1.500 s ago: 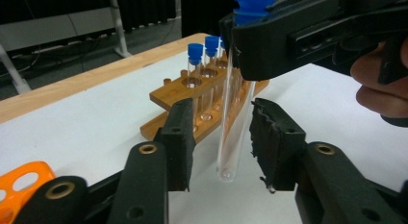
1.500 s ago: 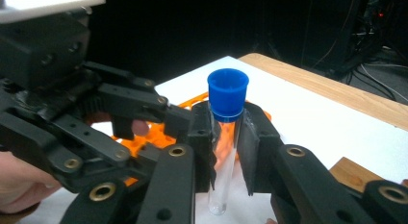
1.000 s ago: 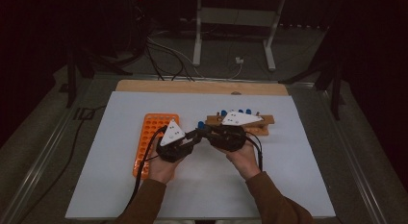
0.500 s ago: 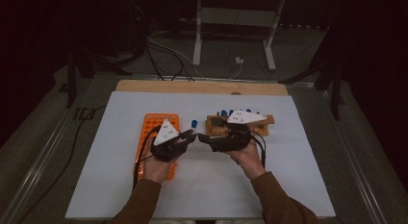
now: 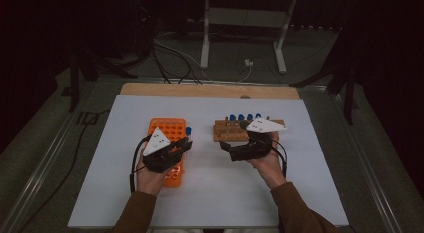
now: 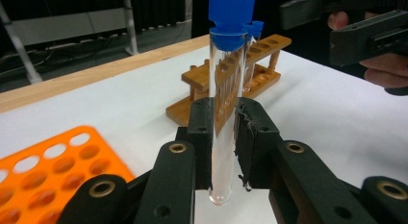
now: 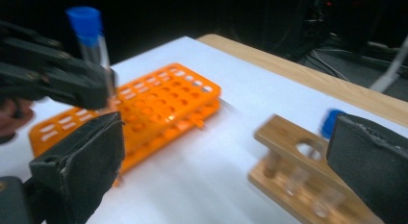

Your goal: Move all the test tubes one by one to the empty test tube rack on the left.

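My left gripper is shut on a clear test tube with a blue cap, held upright. From above, this tube stands at the right edge of the orange rack, with the left gripper over that rack. My right gripper is open; its jaws have just been opening and nothing is between them. It hovers in front of the wooden rack, which holds several blue-capped tubes. The right gripper view shows the left gripper with the tube over the orange rack.
Both racks stand on a white sheet laid over a wooden table. The wooden rack has an empty hole at its near end. Cables and a metal stand lie beyond the table's far edge.
The two grippers, close together a second ago, have drawn apart. The left went left toward the orange rack with the tube, and the right went right with its jaws opened.
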